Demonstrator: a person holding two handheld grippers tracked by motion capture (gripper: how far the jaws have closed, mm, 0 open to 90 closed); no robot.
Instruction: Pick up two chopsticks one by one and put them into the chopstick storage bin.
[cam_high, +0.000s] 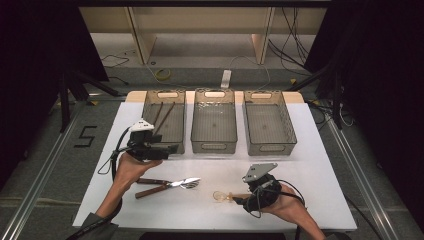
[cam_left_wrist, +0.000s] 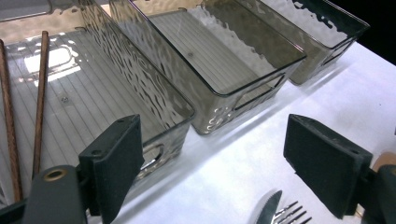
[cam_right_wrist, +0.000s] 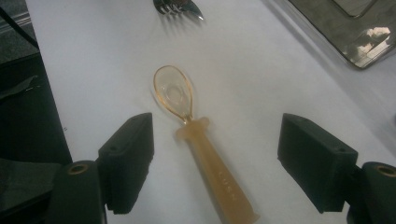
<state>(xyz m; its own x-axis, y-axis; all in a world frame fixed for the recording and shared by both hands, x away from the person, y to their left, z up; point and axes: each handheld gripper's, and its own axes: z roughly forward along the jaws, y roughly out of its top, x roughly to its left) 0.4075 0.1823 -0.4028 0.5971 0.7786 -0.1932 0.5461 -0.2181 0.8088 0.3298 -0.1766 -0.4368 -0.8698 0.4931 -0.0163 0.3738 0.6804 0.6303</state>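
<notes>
My left gripper (cam_high: 171, 149) (cam_left_wrist: 215, 163) hovers open and empty in front of the near end of the left grey bin (cam_high: 148, 116) (cam_left_wrist: 135, 79). Two brown chopsticks (cam_high: 162, 116) (cam_left_wrist: 39, 102) lie in that bin. A knife and fork with brown handles (cam_high: 167, 184) rest crossed on the white table below the left hand; their tips (cam_left_wrist: 275, 213) peek in between the left jaws. An amber translucent spoon (cam_high: 222, 196) (cam_right_wrist: 205, 154) lies on the table. My right gripper (cam_high: 239, 200) (cam_right_wrist: 217, 140) stands open around its handle, pads well apart from it.
Two more see-through grey bins, the middle one (cam_high: 214, 146) (cam_left_wrist: 243, 95) and the right one (cam_high: 268, 148) (cam_left_wrist: 322, 51), stand with nothing in them beside the left bin. The white tabletop (cam_high: 320, 175) ends close behind the right hand. Fork tines (cam_right_wrist: 180, 8) lie beyond the spoon.
</notes>
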